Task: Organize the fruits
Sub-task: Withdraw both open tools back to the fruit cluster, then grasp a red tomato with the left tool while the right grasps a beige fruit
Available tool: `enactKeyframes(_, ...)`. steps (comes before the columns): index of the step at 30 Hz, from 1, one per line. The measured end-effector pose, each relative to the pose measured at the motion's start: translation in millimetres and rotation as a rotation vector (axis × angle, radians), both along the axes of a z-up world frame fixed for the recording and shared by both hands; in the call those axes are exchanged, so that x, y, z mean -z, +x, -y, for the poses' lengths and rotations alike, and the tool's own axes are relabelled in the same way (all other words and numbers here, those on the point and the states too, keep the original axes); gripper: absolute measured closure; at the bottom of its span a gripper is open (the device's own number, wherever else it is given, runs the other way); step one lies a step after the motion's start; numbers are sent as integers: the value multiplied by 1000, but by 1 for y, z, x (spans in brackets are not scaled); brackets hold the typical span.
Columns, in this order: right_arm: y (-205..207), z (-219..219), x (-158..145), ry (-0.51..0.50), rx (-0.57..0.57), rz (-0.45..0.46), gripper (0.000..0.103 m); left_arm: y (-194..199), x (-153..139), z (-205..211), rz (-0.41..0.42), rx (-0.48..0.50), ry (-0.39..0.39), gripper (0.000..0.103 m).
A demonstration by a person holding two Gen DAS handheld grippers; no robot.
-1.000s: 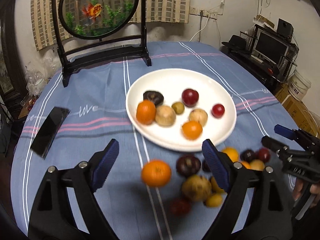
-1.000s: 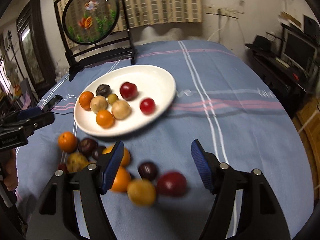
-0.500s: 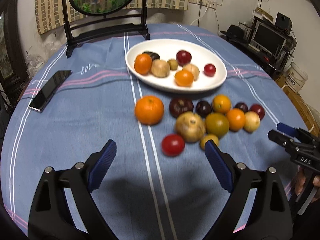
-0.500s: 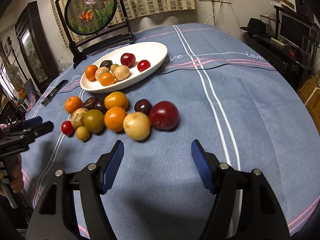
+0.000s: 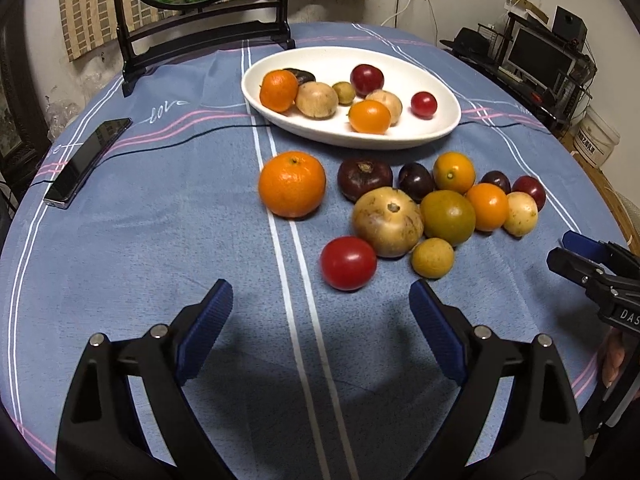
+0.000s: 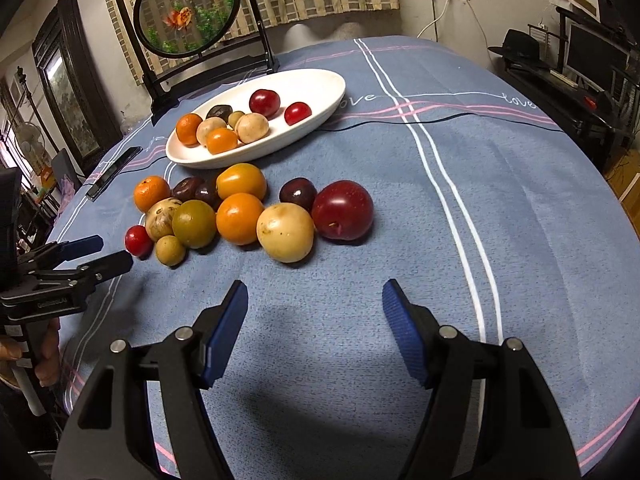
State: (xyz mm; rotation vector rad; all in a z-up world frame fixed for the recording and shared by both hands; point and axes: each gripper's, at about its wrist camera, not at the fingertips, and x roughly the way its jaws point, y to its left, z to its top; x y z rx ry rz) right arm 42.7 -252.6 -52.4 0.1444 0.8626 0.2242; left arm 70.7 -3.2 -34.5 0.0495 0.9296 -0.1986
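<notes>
Readable on the blue tablecloth (image 5: pixel 180 208): the word "love" in white script, once just left of the white plate (image 5: pixel 448 128) in the left wrist view, near the phone (image 5: pixel 86 160). In the right wrist view, again "love" just right of the plate's rim, and a third "love" farther right of the plate, toward the table edge. On the right gripper (image 5: pixel 576 250), well right of the plate in the left wrist view, white letters "DAS", cut off by the frame edge. On the left gripper (image 6: pixel 98 252), left of and nearer than the plate in the right wrist view, small pale lettering, too blurred to read.
</notes>
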Motion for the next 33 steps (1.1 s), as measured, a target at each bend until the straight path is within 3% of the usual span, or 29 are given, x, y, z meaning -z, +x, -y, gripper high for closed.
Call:
enactKeyframes(12, 4, -6, -1, -5, -16, -4, 33, 16, 16, -1, -45, 16, -20, 14)
enactKeyframes(17, 7, -12, -1, -17, -25, -6, 33, 22, 15, 0, -44, 34, -9, 35)
enactKeyframes(19, 7, -13, -1, -30, -22, -1, 33, 23, 14, 1, -37, 50, -13, 56)
enactKeyframes(21, 8, -15, -2, -43, -28, 0, 33, 23, 12, 2, -38, 77, -48, 70)
enactKeyframes(26, 12, -26, 2, -98, -63, -14, 33, 22, 14, 2, -36, 89, -71, 71)
enactKeyframes(32, 26, -40, 10, -147, -86, -42, 40, 19, 16, 2, -24, 91, -73, 71)
enactKeyframes(33, 29, -41, 9, -150, -85, -39, 46, 18, 16, 2, -24, 91, -74, 71)
